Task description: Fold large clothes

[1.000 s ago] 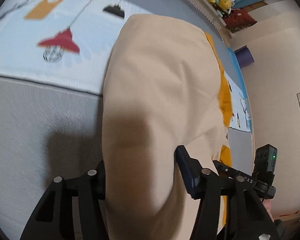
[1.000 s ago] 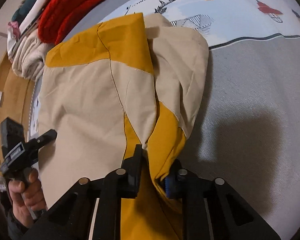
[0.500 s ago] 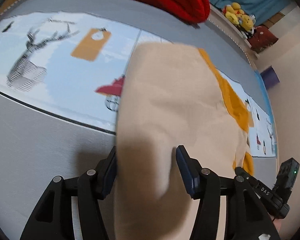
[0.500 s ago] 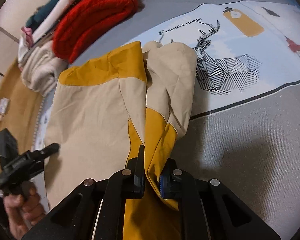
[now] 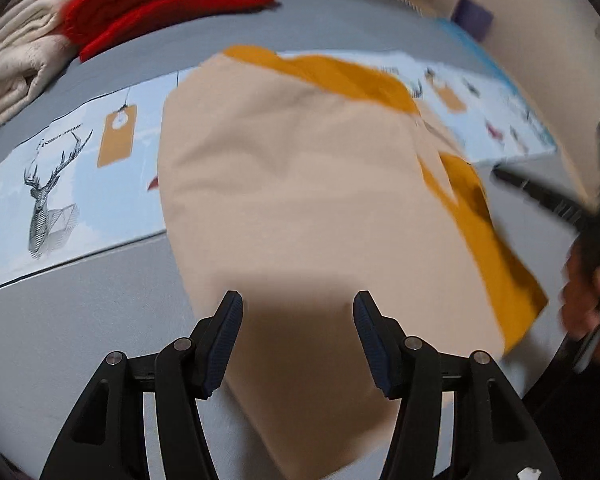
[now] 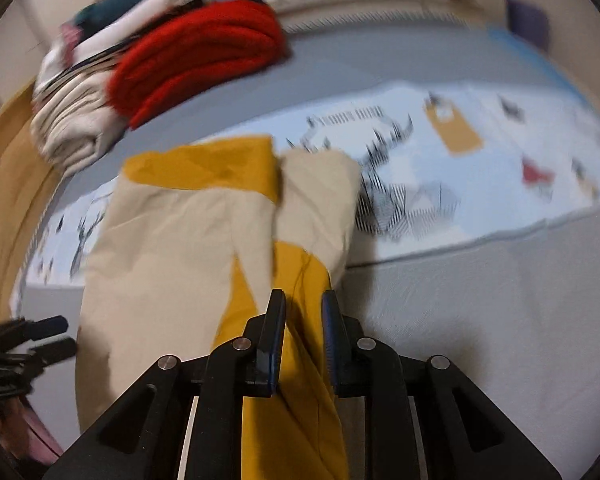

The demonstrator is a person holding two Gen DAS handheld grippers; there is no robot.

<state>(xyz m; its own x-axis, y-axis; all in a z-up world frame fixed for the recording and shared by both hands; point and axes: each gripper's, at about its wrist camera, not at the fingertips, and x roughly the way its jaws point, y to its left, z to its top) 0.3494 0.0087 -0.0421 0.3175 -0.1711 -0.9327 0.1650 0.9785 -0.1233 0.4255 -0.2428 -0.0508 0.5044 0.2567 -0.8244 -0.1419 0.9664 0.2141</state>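
Between the jaws of the right gripper, which are opening, a yellow fold of the beige and yellow garment is seen. The left gripper is held wide above the beige cloth, nothing pinched. The garment is spread on the grey bed; it is judged soft, light and limp, best taken at hems or corners

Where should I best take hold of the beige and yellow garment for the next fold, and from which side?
Grip the beige and yellow garment by its near hem corners, coming from above on the near side. It lies flat, so only the edges can be pinched. The right tool, jaws opening, has the yellow edge between them.
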